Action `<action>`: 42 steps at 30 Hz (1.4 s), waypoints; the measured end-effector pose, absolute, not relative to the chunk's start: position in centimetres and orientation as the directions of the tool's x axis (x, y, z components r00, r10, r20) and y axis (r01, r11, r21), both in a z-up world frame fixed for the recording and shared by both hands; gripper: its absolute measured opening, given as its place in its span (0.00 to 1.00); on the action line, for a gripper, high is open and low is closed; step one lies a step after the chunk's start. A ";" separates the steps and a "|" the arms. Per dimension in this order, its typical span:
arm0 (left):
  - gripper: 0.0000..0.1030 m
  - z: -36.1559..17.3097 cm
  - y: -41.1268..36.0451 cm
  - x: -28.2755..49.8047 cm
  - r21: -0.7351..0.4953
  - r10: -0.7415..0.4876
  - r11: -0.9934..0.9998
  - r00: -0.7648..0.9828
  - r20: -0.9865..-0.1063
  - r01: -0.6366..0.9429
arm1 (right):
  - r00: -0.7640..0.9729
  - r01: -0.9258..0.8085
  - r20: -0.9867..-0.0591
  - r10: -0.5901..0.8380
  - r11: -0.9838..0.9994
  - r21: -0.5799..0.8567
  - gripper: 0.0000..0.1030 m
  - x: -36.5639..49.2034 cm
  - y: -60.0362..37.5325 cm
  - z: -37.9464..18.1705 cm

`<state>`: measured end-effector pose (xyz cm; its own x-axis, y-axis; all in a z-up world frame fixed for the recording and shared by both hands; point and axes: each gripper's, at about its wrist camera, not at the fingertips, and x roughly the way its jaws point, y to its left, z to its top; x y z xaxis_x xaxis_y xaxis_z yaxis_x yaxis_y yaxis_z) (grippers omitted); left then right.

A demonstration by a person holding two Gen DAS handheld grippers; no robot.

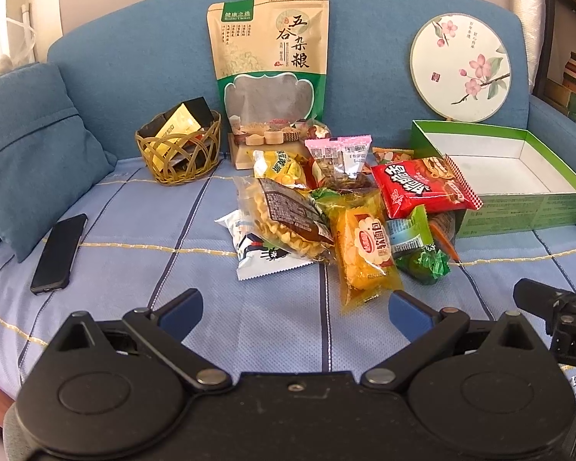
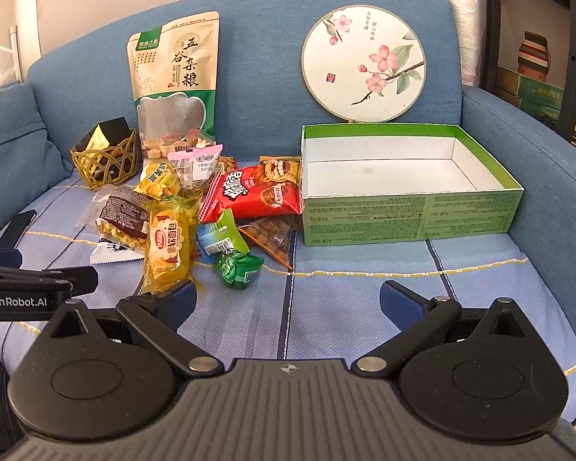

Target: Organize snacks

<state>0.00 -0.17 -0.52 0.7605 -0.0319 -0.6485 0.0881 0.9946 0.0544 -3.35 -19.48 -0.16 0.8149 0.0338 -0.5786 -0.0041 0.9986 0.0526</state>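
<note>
Both wide open, nothing held: left hand-held gripper (image 1: 295, 305) hovers low over the sofa seat (image 1: 280, 330) w/ the snack pile (image 1: 341, 207) straight ahead, yellow bread packet (image 1: 366, 255) just past its right finger. Right hand-held gripper (image 2: 288, 299) sits alongside, pile ahead-left, empty green box (image 2: 411, 215) ahead-right, touching the red chip bag (image 2: 255, 192).

1. Sofa (image 2: 265, 77): matt woven blue cloth.
2. Seat cover (image 2: 345, 299): pale checked fabric, finely textured mesh weave.
3. Red snack packet (image 2: 253, 192): glossy plastic film (catching light).
4. Green box (image 2: 403, 215): matt printed cardboard, white inside.
5. Basket (image 1: 178, 150): woven wicker.
6. Left gripper (image 1: 295, 307): matt black plastic, metal rivets.
</note>
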 end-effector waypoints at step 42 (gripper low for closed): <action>1.00 -0.7 3.2 2.6 -0.119 -0.201 0.979 0.726 -0.658 0.163 | 0.788 -0.317 -0.574 0.225 0.946 -0.064 1.00 5.6 -16.2 -5.8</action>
<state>2.63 3.16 -0.72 0.7258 -0.2006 -0.6580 0.1629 0.9794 -0.1190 5.63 -16.20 -5.82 0.7877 0.2248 -0.5736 -0.3165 0.9464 -0.0638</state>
